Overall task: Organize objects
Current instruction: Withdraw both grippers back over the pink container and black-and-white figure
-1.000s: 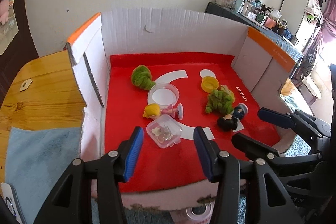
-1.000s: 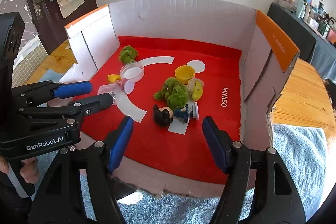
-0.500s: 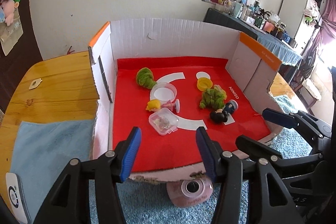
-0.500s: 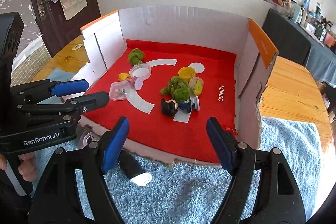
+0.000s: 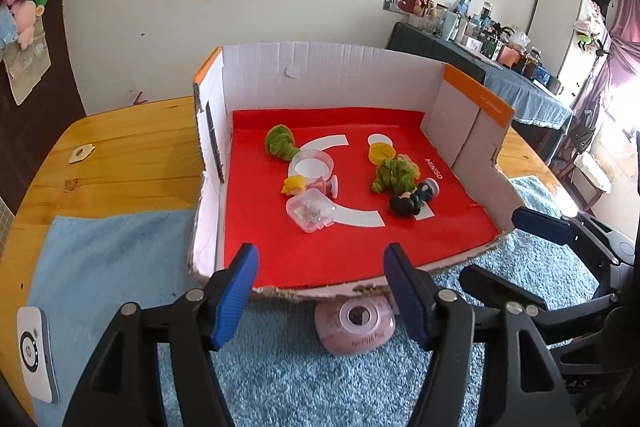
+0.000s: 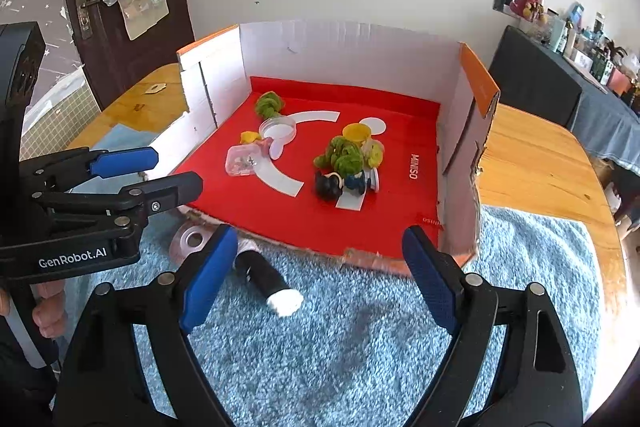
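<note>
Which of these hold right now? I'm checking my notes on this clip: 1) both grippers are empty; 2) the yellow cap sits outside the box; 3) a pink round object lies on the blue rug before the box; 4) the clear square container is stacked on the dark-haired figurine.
1) True: the left gripper and right gripper hold nothing.
2) False: the yellow cap lies inside the box.
3) True: the pink round object is on the blue rug.
4) False: the clear square container rests apart from the dark-haired figurine.

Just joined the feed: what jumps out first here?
The cardboard box with a bright red floor, scattered with small toys, including a green yarn bundle near the middle. In front, on the blue rug, both claws hang open and empty: left claw, right claw.
</note>
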A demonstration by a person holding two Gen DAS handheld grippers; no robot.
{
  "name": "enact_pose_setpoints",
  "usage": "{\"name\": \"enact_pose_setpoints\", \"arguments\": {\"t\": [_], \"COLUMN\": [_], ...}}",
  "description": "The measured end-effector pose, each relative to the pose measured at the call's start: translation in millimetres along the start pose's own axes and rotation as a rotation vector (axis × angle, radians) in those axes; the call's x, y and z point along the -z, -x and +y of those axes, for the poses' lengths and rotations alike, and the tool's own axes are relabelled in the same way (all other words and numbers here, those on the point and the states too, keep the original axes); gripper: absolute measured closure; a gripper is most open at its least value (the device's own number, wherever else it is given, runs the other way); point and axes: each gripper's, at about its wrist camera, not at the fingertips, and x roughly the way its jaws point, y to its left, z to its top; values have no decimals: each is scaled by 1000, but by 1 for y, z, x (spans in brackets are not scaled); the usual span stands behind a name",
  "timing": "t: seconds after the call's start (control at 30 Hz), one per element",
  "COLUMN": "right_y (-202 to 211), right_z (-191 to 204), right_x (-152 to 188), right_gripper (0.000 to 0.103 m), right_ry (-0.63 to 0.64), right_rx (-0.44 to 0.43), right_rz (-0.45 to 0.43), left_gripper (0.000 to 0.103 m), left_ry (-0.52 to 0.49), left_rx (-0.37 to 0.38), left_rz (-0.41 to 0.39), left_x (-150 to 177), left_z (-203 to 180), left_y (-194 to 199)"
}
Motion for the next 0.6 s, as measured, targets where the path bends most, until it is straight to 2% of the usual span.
{"name": "enact_pose_setpoints", "arguments": {"t": [0.27, 0.5, 0.6], "right_y": [10, 17, 17], "right_z": [5, 7, 7], "right_x": [13, 26, 28], "right_gripper": [13, 10, 10], "right_ry": [-1, -4, -4], "right_rx": [2, 3, 4], "right_rz": [-9, -10, -9], "left_gripper": [22, 21, 16], "left_ry": [-1, 1, -1], "left_rx": [-11, -13, -19], "left_rz": [-13, -7, -8], "left_x": [14, 28, 32], "left_z": [-3, -5, -7], "left_y": [12, 18, 20]}}
